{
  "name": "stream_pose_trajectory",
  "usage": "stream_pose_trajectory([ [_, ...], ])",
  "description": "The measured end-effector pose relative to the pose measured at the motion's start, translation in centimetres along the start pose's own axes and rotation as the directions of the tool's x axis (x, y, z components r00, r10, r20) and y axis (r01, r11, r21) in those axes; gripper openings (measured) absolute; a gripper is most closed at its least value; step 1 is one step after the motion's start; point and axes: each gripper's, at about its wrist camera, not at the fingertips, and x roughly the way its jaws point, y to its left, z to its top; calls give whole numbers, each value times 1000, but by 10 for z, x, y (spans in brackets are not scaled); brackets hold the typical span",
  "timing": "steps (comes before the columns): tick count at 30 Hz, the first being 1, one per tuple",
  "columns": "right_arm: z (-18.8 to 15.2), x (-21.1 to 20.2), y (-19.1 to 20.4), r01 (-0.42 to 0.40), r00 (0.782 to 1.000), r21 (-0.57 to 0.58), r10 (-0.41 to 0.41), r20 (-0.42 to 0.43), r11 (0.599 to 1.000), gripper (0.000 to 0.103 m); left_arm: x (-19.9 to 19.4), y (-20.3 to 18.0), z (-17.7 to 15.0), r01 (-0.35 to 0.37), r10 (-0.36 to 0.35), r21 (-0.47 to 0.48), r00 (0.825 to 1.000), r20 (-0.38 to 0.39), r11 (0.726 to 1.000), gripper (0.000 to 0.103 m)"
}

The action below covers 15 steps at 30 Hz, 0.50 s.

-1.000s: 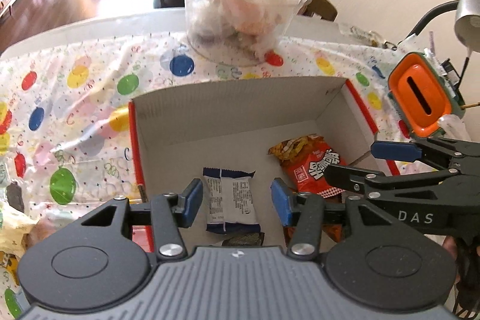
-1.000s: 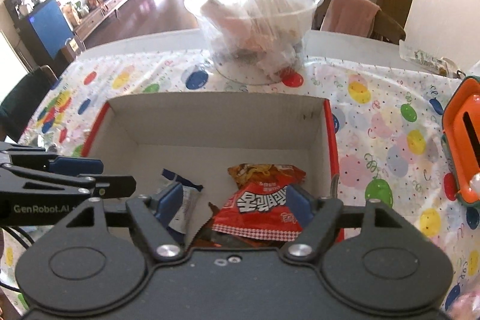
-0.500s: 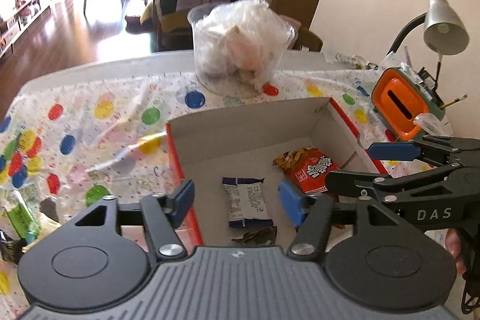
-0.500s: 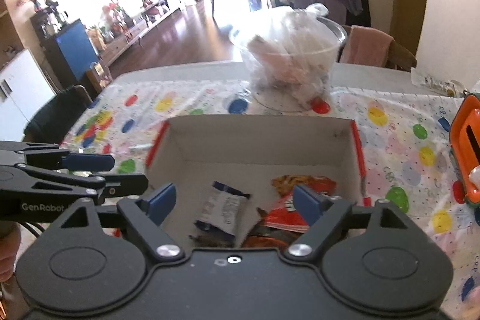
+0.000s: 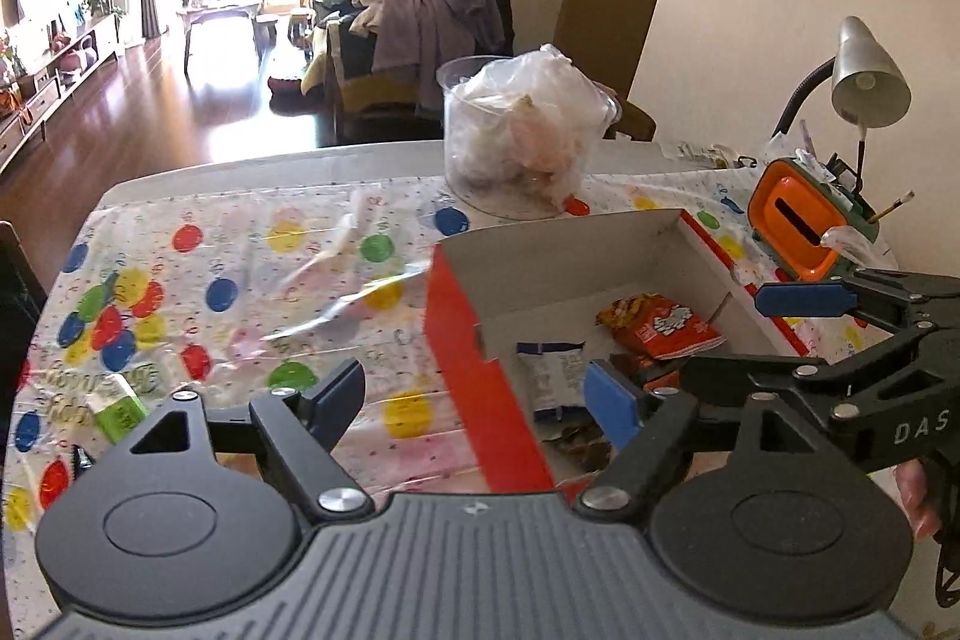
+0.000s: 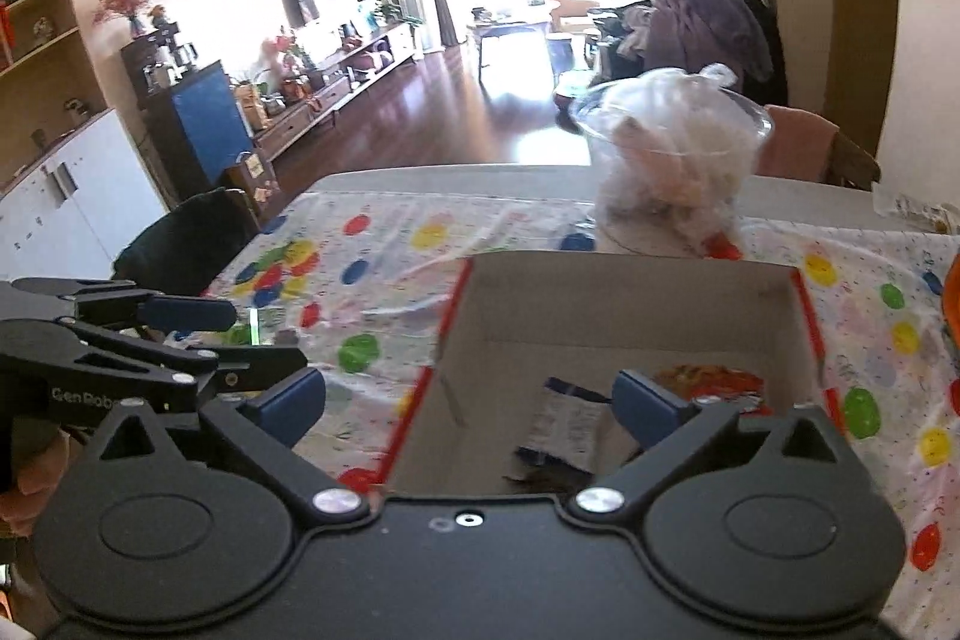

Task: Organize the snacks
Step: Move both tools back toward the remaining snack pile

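You hold both tools raised above the near edge of the table with nothing in either: your left gripper (image 5: pixel 474 400) has its fingers spread wide and empty over the dotted tablecloth (image 5: pixel 252 280), straddling the near left corner of the cardboard box (image 5: pixel 456 316), and your right gripper (image 6: pixel 468 400) is likewise spread apart and empty, looking down into the same box. The box, red outside and grey inside, sits toward the right of the table with its open top facing you, which is why it serves as the collecting place. Already lying flat on its floor are a red snack bag (image 5: pixel 660 325) toward the far right, a white and blue packet (image 5: pixel 549 376) nearer the middle, and a dark wrapper (image 5: pixel 579 445) at the near edge, partly hidden behind your left tool's right finger. What looks left to gather lies out on the cloth to the left: a green and white packet (image 5: pixel 117 409) near the table's left edge, well apart from the box; other bits beside it are too cut off to name. Judging from this, your left tool is the better placed for that packet, since it sits on that side, and the wide fingers suit a flat, soft wrapper approached from above. The clear tub (image 5: pixel 516 142) stuffed with plastic bags at the far edge and the orange container (image 5: pixel 798 226) beside the desk lamp (image 5: pixel 864 82) stand clear of your path.
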Motion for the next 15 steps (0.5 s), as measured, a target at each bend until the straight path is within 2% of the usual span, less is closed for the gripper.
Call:
stream_pose_trajectory([
  [5, -4, 4, 27, -28, 1000, -18, 28, 6, 999, 103, -16, 27, -13, -11, 11, 5, 999, 37, 1000, 84],
  [12, -11, 20, 63, -37, 999, -23, 37, -24, 999, 103, -27, 76, -29, -23, 23, -24, 1000, 15, 999, 84],
  [15, -16, 29, 80, -31, 999, -39, 30, -35, 999, 103, -31, 102, -35, -1, 1, -26, 1000, 1, 1000, 84],
])
